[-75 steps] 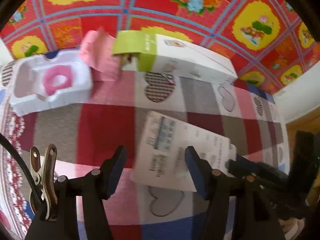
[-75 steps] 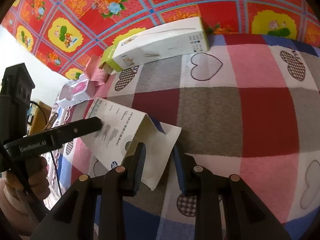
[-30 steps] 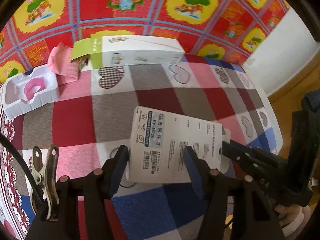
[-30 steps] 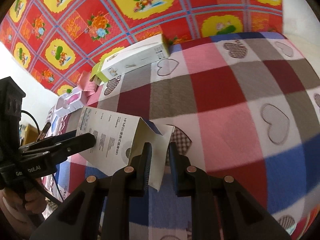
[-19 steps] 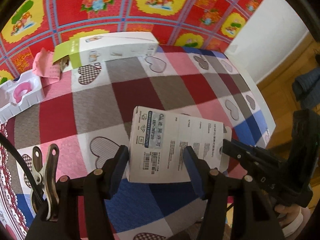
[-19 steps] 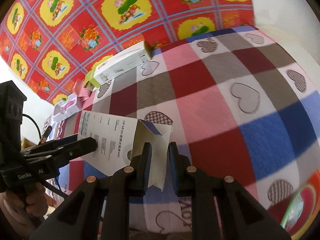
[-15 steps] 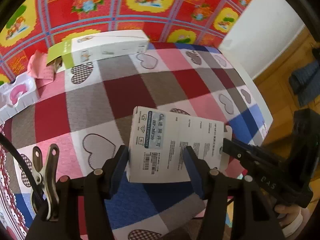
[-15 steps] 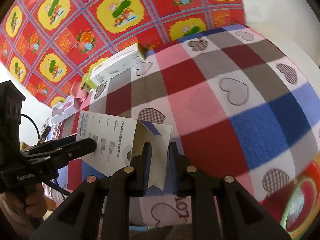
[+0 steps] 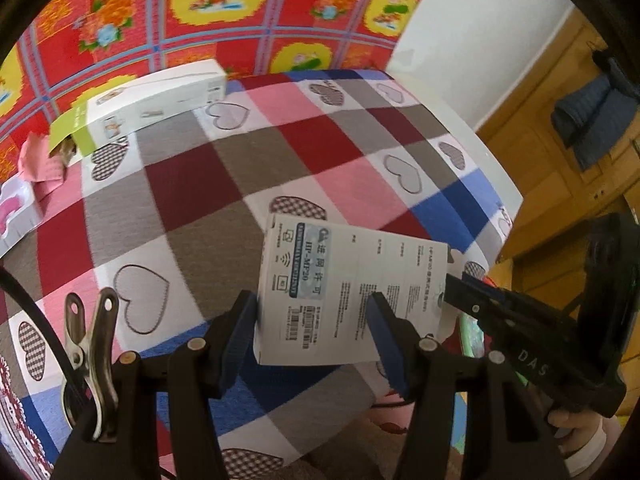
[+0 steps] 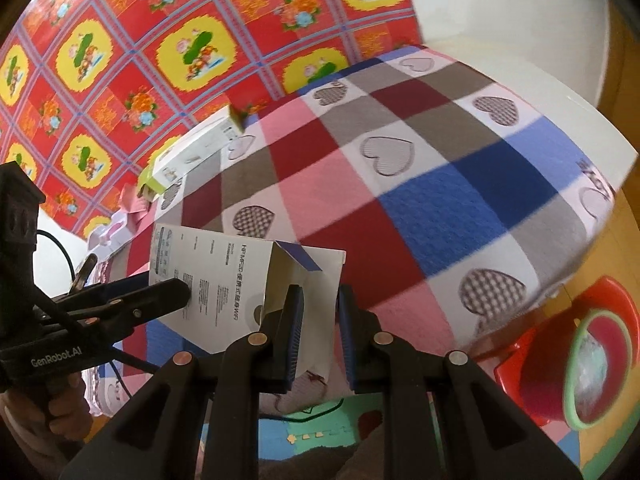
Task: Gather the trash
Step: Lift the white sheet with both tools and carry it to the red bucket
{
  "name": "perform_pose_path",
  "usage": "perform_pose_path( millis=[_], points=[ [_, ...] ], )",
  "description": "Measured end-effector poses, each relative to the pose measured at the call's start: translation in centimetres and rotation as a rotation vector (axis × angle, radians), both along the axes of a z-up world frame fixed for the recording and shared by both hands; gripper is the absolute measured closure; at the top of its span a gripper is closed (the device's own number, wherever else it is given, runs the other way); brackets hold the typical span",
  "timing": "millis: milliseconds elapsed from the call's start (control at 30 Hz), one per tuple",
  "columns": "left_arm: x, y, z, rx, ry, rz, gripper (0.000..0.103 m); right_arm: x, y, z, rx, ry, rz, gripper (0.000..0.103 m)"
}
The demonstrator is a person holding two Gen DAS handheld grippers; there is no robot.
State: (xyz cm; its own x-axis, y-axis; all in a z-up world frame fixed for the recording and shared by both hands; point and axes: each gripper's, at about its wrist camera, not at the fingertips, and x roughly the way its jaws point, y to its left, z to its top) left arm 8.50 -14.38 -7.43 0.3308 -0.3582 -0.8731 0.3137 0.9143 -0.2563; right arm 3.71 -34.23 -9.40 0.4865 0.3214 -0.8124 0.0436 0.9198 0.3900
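Held clear above the bed's (image 10: 460, 200) near edge, the empty white carton (image 9: 352, 292) looks light and crushable, so the left gripper (image 9: 316, 332) spans its body while the right gripper (image 10: 318, 332) fingers pinch its open flap.

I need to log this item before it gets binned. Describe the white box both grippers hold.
The white box is a flat cardboard carton printed with small black text, a barcode and a grey-blue label. One end is open, its flap raised and showing a blue inner edge. It is held tilted above the checked cloth: the left gripper clamps its two sides, and the right gripper pinches the open flap.
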Motion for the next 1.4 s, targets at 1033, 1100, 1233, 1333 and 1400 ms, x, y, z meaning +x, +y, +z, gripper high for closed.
perform_pose_path(
  millis=[1033, 1100, 1233, 1333, 1400],
  points=[
    [-5.2, -16.9, 1.0, 0.012, -0.014, -0.351, 0.045, -11.3, -14.6, 0.6, -0.029, 0.005, -0.376, 0.083],
    [-5.7, -18.4, 1.1, 0.013, -0.019, -0.381, 0.045, -12.4, -16.0, 0.5, -0.028, 0.009, -0.404, 0.083],
    [-6.9, -21.7, 1.0, 0.020, -0.023, -0.429, 0.046, -14.0, -19.0, 0.2, -0.023, 0.024, -0.449, 0.083],
    [-7.9, -24.5, 0.8, 0.028, -0.017, -0.473, 0.046, -15.5, -21.2, 0.0, -0.028, 0.030, -0.487, 0.083],
    [-8.5, -26.4, 0.6, 0.029, -0.017, -0.501, 0.047, -16.5, -22.7, -0.3, -0.028, 0.040, -0.510, 0.083]
  ],
)
